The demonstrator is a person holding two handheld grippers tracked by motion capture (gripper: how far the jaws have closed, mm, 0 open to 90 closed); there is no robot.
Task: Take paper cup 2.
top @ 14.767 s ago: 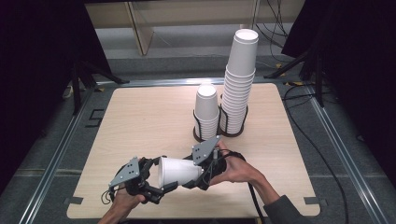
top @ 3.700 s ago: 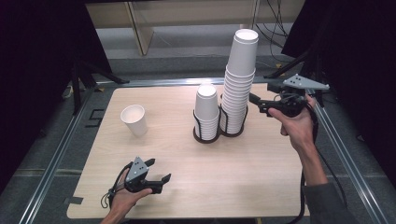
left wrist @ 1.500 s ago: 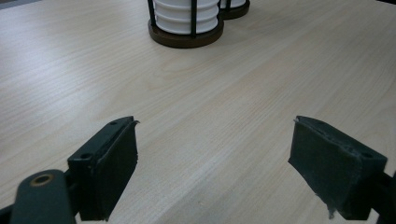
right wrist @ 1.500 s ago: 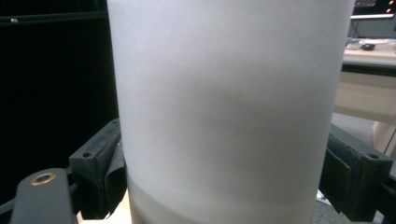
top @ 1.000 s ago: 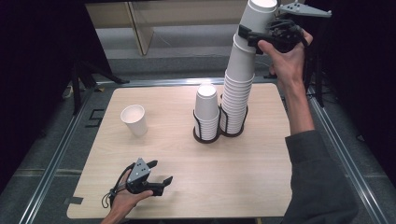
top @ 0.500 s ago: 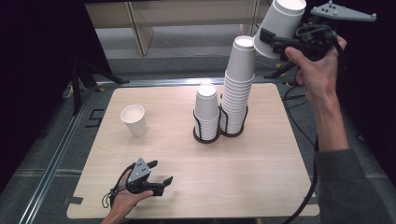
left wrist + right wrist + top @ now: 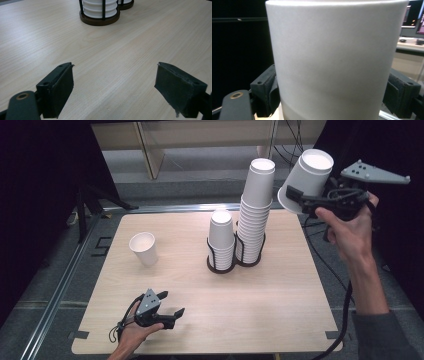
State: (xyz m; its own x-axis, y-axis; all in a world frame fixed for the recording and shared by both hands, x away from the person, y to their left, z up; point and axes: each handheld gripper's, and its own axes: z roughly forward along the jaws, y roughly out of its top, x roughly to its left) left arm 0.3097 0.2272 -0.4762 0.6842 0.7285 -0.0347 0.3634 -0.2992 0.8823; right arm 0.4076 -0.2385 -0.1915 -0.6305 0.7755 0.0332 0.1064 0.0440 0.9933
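- Wooden table (image 7: 280, 310) carries two black wire holders far of centre: the tall cup stack (image 7: 256, 210) touches the short cup stack (image 7: 221, 240) at its left.
- Held paper cup (image 7: 306, 180), upside down and tilted, hangs in the air at the far right, just beside the tall stack's top.
- Lone cup (image 7: 143, 248) stands far left, well apart from the stacks.
- Right gripper (image 7: 306, 200) has its jaws clamped on the held cup's wall.
- Left gripper (image 7: 170, 315) rests near left, jaws spread wide, holding nothing.

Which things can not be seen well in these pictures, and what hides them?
- Right tool pads: right gripper view, the held cup covers their faces.
- Short stack: left gripper view, top cut by the upper edge.
- Tall stack cup count: high view, rims too small.
- Lone cup inside: high view, too small.
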